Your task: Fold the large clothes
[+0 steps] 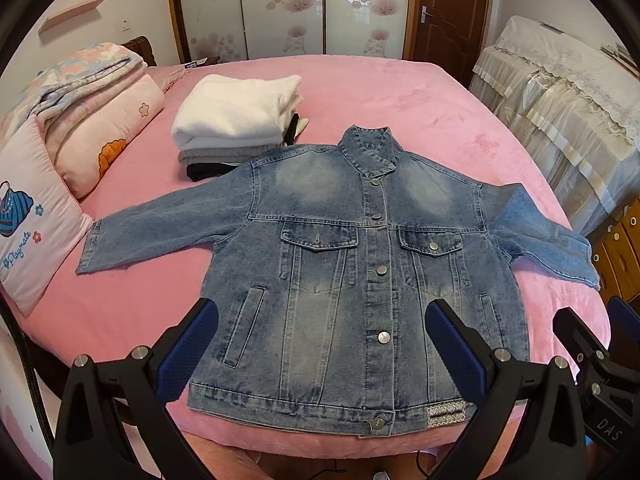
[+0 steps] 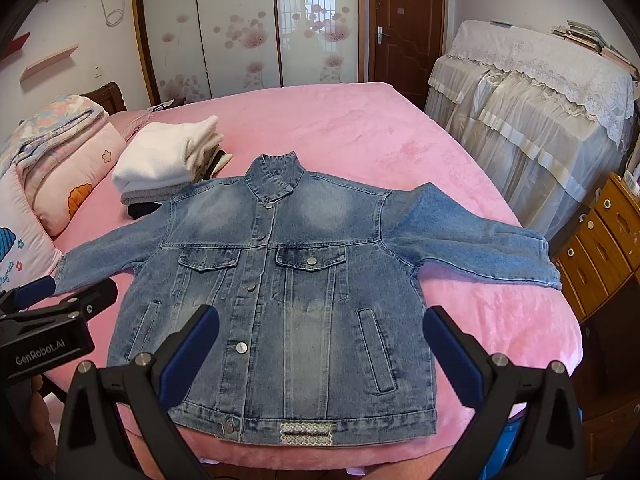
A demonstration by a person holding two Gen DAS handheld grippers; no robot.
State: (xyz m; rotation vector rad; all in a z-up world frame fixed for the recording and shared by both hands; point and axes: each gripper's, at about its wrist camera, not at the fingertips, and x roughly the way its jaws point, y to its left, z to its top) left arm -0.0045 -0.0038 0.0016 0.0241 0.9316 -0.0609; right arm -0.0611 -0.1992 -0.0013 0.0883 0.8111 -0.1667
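Denim jacket, buttoned, face-up on pink bed, hem nearest, collar-to-hem axis running away from both empty, spread-jawed hand-held grippers: left, right.

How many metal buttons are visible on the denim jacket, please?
7 on the denim jacket: six along the front placket from collar to hem, and one on a chest pocket flap. The other flap's button is not discernible; cuff buttons may be hidden.

Soft, even daylight fills both fisheye views, sharp throughout. Edges bow and darken; faint glare marks the wardrobe doors far ahead.
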